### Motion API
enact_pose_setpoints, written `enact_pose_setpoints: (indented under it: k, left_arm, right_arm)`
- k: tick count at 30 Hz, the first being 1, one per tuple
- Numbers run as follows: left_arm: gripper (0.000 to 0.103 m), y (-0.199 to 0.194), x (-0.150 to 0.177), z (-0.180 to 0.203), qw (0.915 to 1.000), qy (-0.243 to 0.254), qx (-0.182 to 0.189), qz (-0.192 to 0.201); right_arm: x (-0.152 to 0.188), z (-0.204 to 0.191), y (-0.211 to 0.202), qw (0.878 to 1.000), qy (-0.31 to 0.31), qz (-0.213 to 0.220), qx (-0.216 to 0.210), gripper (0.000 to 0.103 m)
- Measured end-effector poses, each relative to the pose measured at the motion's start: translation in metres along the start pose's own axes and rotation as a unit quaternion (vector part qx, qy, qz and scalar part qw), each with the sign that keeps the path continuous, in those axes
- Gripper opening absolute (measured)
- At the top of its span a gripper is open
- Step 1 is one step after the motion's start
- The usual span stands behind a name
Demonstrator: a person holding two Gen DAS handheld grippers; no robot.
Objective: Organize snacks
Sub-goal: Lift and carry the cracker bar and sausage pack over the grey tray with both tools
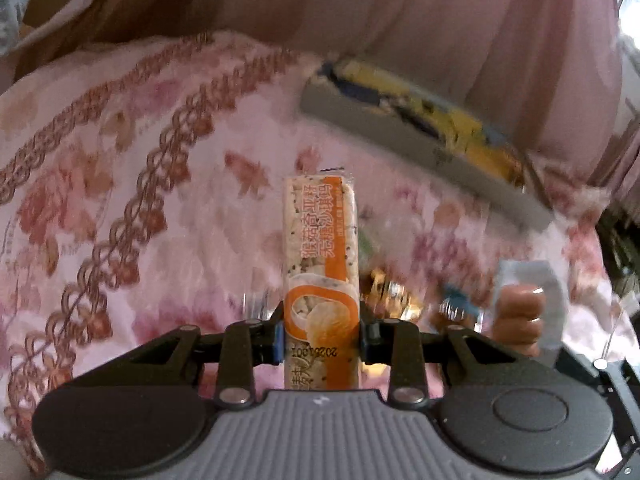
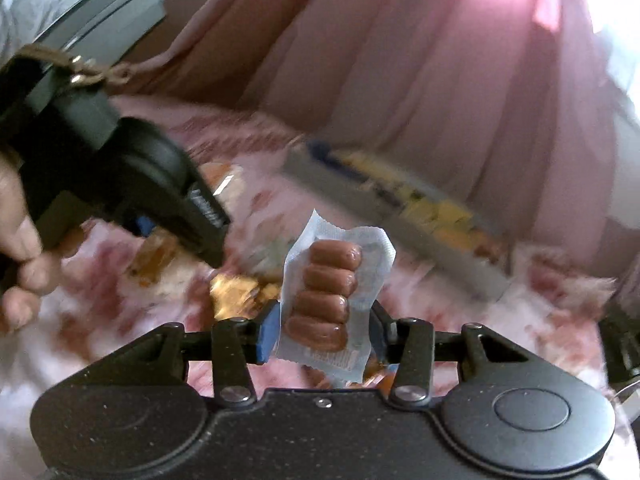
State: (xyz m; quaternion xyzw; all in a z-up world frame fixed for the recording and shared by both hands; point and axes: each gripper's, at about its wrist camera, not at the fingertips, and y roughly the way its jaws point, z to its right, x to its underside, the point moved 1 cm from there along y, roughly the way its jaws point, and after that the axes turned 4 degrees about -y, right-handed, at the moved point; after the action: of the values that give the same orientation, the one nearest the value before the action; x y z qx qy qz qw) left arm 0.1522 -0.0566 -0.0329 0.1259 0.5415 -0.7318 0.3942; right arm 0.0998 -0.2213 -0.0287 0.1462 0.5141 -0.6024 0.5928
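The left claw [image 1: 322,336] is clamped on an orange snack bar [image 1: 320,256], held upright above the floral tabletop [image 1: 120,184]. The right claw [image 2: 326,330] is clamped on a sausage pack [image 2: 330,300]. A grey box [image 1: 420,148] of snacks lies beyond both.

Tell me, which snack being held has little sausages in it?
The clear sausage pack in the right gripper. The left gripper holds an orange-and-white bar with printed writing instead.
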Motion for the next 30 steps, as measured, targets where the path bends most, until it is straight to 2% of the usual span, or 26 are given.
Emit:
enact_pose_setpoints:
  k: [8, 17, 21, 30]
  left_arm:
    - [0.035, 0.013, -0.046, 0.025, 0.9975, 0.011, 0.032, 0.061]
    - [0.035, 0.043, -0.095, 0.074, 0.9924, 0.038, 0.044, 0.109]
    - [0.035, 0.058, -0.112, 0.092, 0.9898, 0.051, 0.043, 0.126]
    - [0.035, 0.093, -0.149, 0.116, 0.985, 0.042, 0.033, 0.164]
  right_arm:
    - [-0.008, 0.039, 0.031, 0.994, 0.054, 0.051, 0.083, 0.049]
    - [-0.012, 0.096, 0.079, 0.973, 0.092, 0.122, 0.172, 0.05]
    - [-0.014, 0.122, 0.098, 0.965, 0.108, 0.138, 0.195, 0.05]
    - [-0.011, 0.155, 0.125, 0.952, 0.151, 0.162, 0.214, 0.051]
